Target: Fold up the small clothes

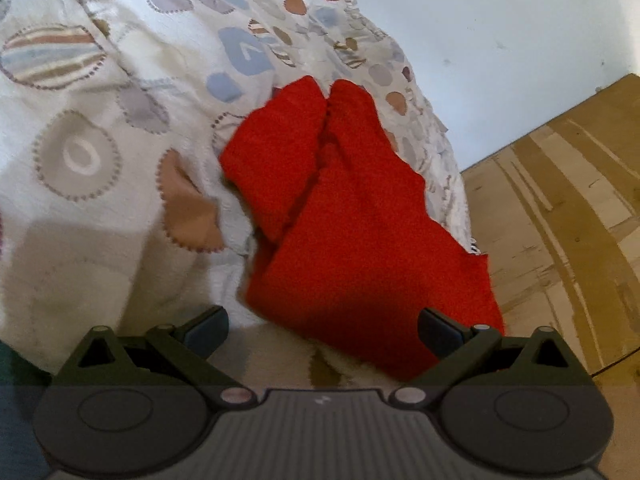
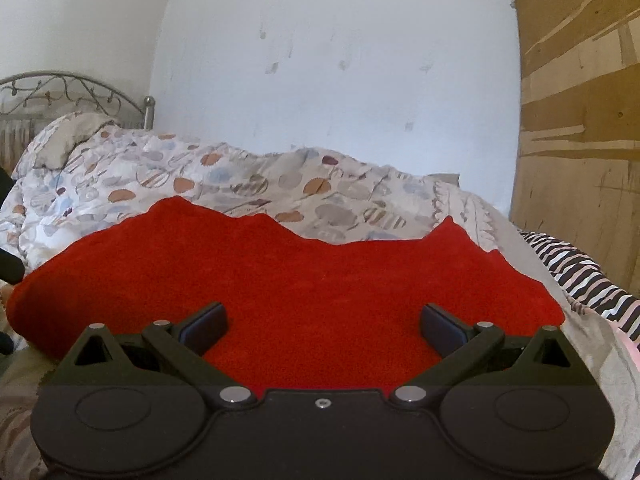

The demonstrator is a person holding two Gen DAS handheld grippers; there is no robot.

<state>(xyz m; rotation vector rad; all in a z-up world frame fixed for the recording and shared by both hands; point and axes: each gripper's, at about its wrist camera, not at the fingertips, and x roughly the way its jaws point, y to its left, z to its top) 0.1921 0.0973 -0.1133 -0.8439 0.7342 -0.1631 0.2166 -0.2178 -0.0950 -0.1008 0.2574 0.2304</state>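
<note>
My left claw [image 1: 322,330] hung wide open with nothing in it, its two pads spread apart over the near edge of the red fleece trousers [image 1: 352,216]. My right claw [image 2: 323,326] was just as wide and just as empty, held low over the same red fleece trousers [image 2: 280,280]. The garment lay on the bed, on top of the patterned duvet [image 1: 120,128], with its two legs pointing away toward twelve o'clock in the left view, the left leg wrinkled and doubled over on itself, and the broad waist end nearest me. I judged that I held both claws open above the waist end because that was the natural hem to pinch for a first fold; the folding itself looked not yet begun, since the legs were still spread in a V.

Around it, the duvet [image 2: 240,184] was rumpled into ridges behind the trousers, which I expected would keep the cloth from lying flat. At three o'clock in the right view a striped fabric [image 2: 580,276] sat just beside the garment, and past it stood a wooden panel [image 2: 580,120]. A metal headboard [image 2: 72,96] showed at ten o'clock against the white wall [image 2: 340,80]. Nothing lay between my claws and the fleece
</note>
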